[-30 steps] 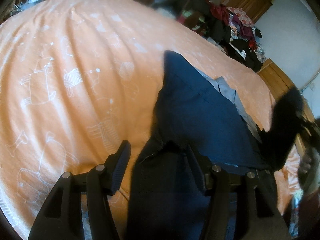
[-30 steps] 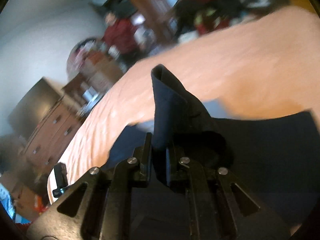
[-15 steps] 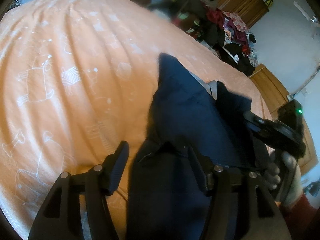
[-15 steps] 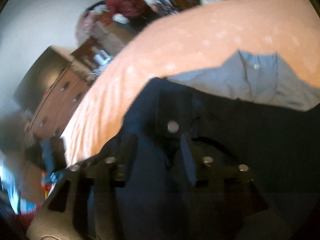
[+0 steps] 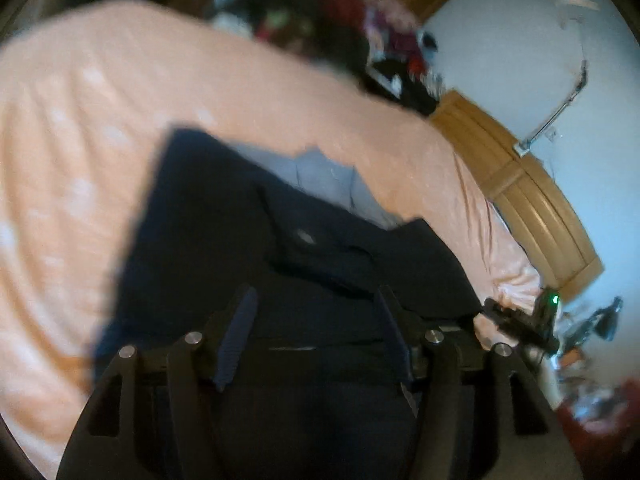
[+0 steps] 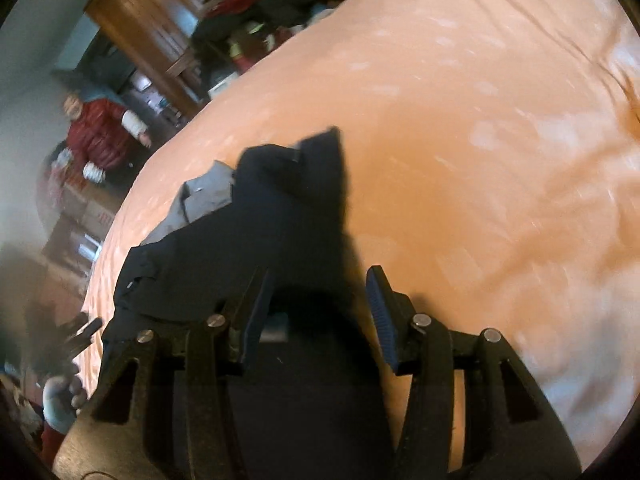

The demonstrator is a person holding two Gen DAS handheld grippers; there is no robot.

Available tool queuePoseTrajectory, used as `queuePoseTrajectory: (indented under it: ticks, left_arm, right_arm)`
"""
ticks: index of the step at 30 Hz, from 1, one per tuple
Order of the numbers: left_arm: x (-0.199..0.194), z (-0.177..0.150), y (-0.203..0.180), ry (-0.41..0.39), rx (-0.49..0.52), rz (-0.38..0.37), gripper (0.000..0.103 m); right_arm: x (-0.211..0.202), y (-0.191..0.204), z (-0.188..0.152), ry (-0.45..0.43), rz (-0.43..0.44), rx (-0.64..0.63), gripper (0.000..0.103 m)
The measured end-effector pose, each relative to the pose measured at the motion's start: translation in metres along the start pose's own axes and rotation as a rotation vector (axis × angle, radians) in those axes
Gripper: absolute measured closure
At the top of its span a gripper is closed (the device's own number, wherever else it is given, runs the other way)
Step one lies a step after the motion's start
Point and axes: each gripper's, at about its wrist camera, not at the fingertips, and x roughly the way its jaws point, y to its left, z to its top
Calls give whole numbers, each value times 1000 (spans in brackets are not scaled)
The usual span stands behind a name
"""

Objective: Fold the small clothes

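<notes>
An orange bedsheet (image 5: 280,112) with pale printed figures covers the bed and fills most of both views. Behind it, at 12 o'clock in the left view, a heap of clothes (image 5: 360,32) lies blurred; a wooden footboard (image 5: 532,200) runs at 3 o'clock under a pale wall. One dark navy garment (image 5: 208,220) lies folded on the sheet, a grey lining (image 5: 320,176) showing at its far edge. Two grippers — the left gripper (image 5: 316,336) and the right gripper (image 6: 316,312) — both stand wide open over the garment, gripping nothing. A person in red (image 6: 100,132) stands at 10 o'clock in the right view.
</notes>
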Motion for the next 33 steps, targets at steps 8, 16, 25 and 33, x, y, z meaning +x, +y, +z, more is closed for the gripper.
queuePoseTrajectory:
  ticks: [8,16,25,33]
  left_arm:
    - [75,14,3,49,-149,82,47]
    - [71,22,1,-73,-181,111,92]
    - [16,15,41,-186,-268,194,103]
    - [56,-11,-5,3,-215,10,48]
  right_arm:
    - [5,-15,-13,14,4,6,51]
    - [-6,-5,13,-66,25,-60,53]
    - [50,20,19,76,0,-220,78]
    - [49,-9,7,68,42,-98,66]
